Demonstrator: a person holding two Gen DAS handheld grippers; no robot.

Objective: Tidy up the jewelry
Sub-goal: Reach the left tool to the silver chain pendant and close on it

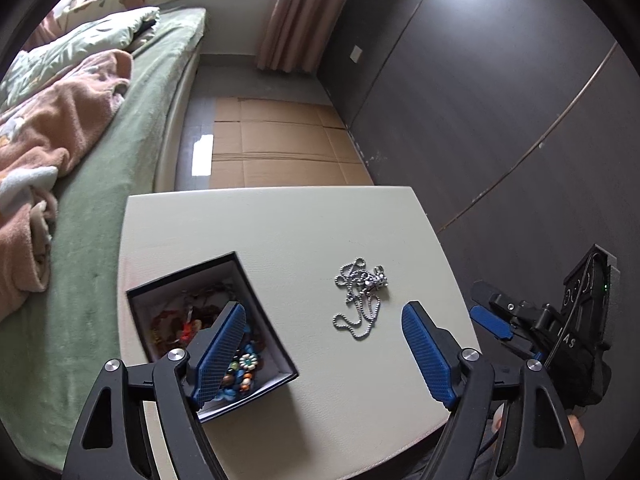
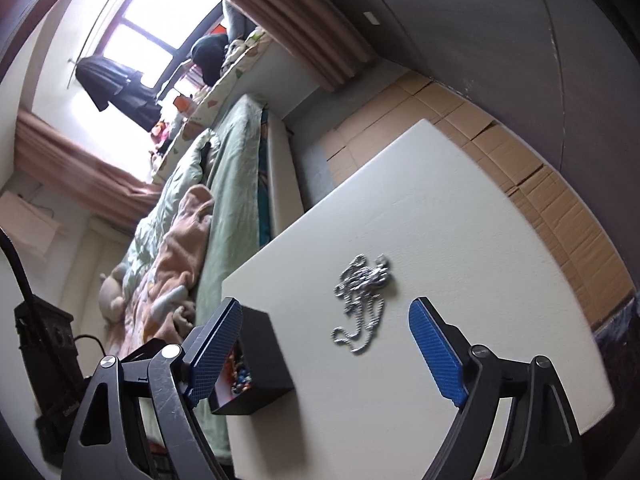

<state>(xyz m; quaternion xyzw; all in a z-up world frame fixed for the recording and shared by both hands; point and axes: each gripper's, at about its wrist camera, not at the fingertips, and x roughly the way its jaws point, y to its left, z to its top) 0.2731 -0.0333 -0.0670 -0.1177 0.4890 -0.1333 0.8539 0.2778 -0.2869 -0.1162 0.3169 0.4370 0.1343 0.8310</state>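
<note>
A silver ball-chain necklace [image 1: 361, 295] with a pendant lies bunched on the cream table [image 1: 280, 224]. A small black box [image 1: 208, 332] with a white lining stands open at the table's left and holds several colourful bead pieces. My left gripper [image 1: 324, 344] is open and empty, above the table's near part, its left finger over the box. In the right wrist view the necklace [image 2: 362, 302] lies just ahead of my open, empty right gripper [image 2: 326, 340], with the box [image 2: 256, 364] at its left finger. The right gripper [image 1: 504, 320] also shows at the table's right edge.
A bed with a green sheet [image 1: 100, 216] and a peach blanket [image 1: 52, 140] runs along the table's left side. Flattened cardboard [image 1: 276, 144] covers the floor beyond the table. A dark wardrobe wall [image 1: 480, 100] stands at the right. A curtain [image 1: 296, 12] hangs at the back.
</note>
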